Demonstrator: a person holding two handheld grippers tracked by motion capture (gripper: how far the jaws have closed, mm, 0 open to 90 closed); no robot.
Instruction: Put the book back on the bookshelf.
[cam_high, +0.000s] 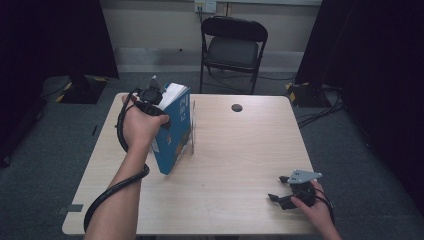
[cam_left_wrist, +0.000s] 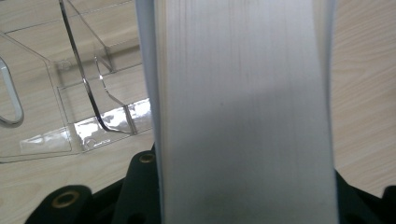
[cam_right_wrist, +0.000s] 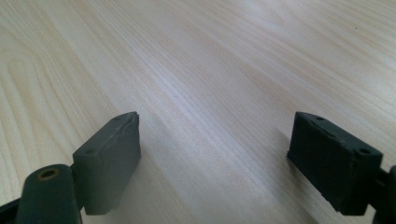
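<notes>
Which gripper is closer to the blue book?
Left. The left gripper is shut on the blue book's top edge, beside the clear stand. The right gripper rests open on the table, far from it.

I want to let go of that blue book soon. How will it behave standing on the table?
The book leans tilted with only a lower corner down, so it would probably tip. Its thick page block suggests real weight. The left claw grips its top; the clear stand beside it might catch it.
</notes>
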